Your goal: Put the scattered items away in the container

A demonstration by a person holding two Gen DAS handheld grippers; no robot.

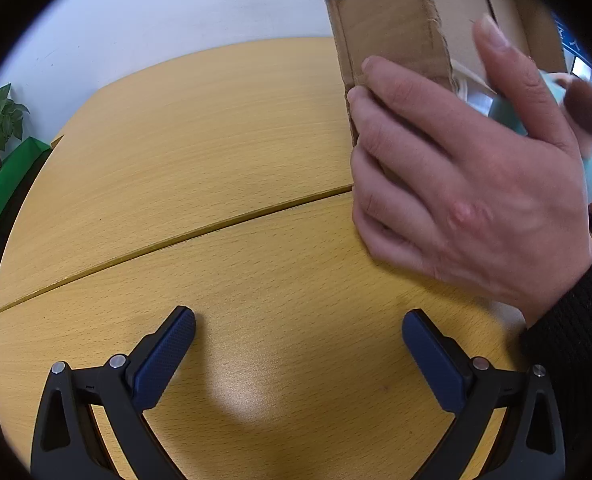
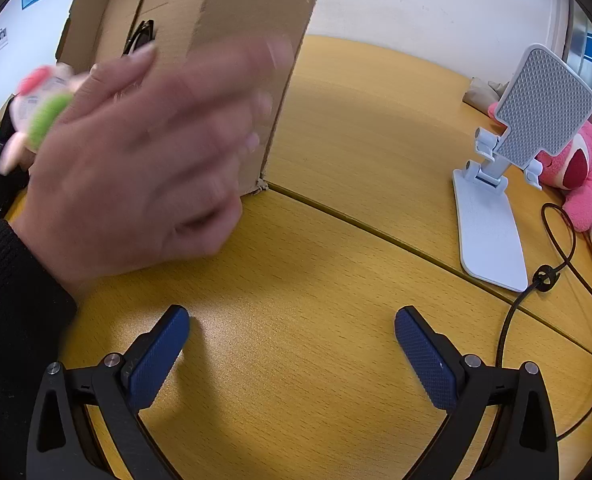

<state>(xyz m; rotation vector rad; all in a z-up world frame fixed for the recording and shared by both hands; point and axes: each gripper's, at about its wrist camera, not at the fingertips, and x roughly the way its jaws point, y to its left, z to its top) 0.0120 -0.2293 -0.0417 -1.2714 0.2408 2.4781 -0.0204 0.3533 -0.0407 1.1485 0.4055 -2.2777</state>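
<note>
Both black two-finger grippers with blue ribbed pads sit low over the yellow wood-grain table (image 1: pixel 176 160) — the left gripper (image 1: pixel 298 330) and the right gripper (image 2: pixel 292 326) each spread wide, grasping nothing. A bare hand in a black knit sleeve (image 1: pixel 468 184) presses flat against the side of the brown cardboard box (image 1: pixel 388 28) standing on the table. To the right rest a white folding phone stand (image 2: pixel 492 216), a pink plush toy (image 2: pixel 584 176) just behind it, and a black cable (image 2: pixel 536 280).
</note>
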